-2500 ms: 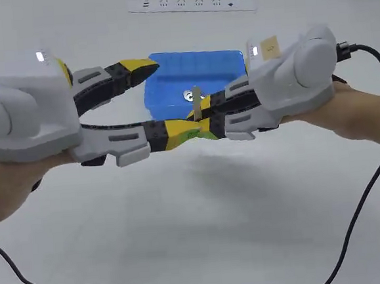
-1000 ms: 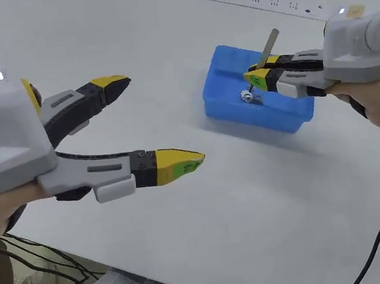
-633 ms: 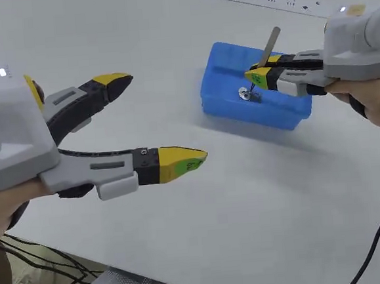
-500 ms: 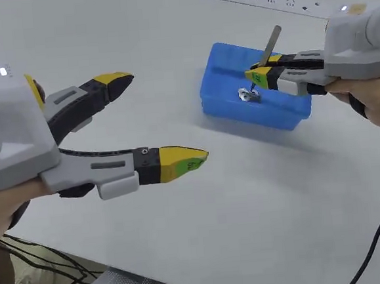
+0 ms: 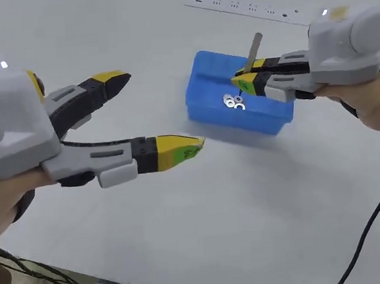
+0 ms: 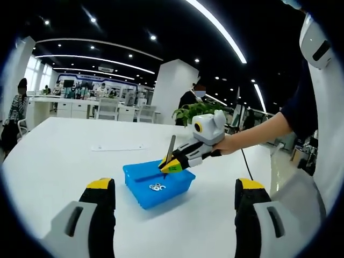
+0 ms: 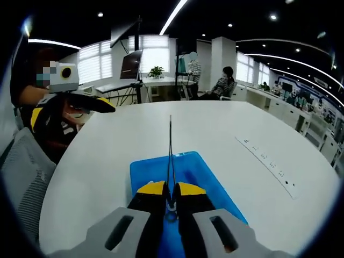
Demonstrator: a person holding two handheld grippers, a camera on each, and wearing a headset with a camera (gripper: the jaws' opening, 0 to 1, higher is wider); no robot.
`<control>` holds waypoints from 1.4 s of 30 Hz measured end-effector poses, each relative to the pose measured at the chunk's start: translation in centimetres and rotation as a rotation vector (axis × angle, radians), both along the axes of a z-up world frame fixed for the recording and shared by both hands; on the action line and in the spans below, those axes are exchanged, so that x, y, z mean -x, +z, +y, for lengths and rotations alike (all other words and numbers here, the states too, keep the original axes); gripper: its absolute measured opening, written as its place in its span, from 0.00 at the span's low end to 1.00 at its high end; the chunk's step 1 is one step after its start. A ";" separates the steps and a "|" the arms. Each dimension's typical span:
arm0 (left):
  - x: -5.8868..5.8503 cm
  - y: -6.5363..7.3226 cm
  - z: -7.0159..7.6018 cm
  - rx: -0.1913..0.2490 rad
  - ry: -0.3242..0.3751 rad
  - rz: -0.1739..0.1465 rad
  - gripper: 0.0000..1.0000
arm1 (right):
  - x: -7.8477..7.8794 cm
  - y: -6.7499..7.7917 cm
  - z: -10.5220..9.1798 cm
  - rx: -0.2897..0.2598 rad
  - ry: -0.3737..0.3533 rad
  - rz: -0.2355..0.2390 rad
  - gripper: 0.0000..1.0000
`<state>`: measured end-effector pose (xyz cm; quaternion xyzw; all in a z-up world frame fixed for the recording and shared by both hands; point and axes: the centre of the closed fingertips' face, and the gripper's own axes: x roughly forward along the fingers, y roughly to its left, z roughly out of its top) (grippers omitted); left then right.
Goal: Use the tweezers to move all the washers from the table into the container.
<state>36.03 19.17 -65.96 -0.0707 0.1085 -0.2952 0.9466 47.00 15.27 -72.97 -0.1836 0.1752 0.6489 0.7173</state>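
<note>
Right jaws pinching tweezers (image 5: 256,48), left jaws wide

White left hand-held gripper (image 5: 153,112), grey-black jaws, yellow tips; right hand-held gripper (image 5: 239,83) alike — black cable (image 5: 371,222)

Washers (image 5: 233,102) lie in the container (image 5: 227,118) on the table (image 5: 247,203), power strip (image 5: 252,9) behind.

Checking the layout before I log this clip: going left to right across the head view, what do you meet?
Left gripper, open → blue container → washers inside it → right gripper, shut on the tweezers → the right hand holding that gripper.
</note>
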 end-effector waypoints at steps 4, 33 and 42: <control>-2.1 1.1 -1.7 -0.006 -0.085 -0.033 0.92 | 0.7 1.1 -0.2 -0.001 0.014 -0.022 0.08; -6.3 2.8 -7.3 -0.355 -0.507 -0.145 0.18 | 4.5 2.6 0.4 0.068 0.178 -0.163 0.08; -4.5 2.9 -6.9 -0.466 -0.598 -0.195 0.07 | 5.6 3.3 0.1 0.084 0.218 -0.199 0.08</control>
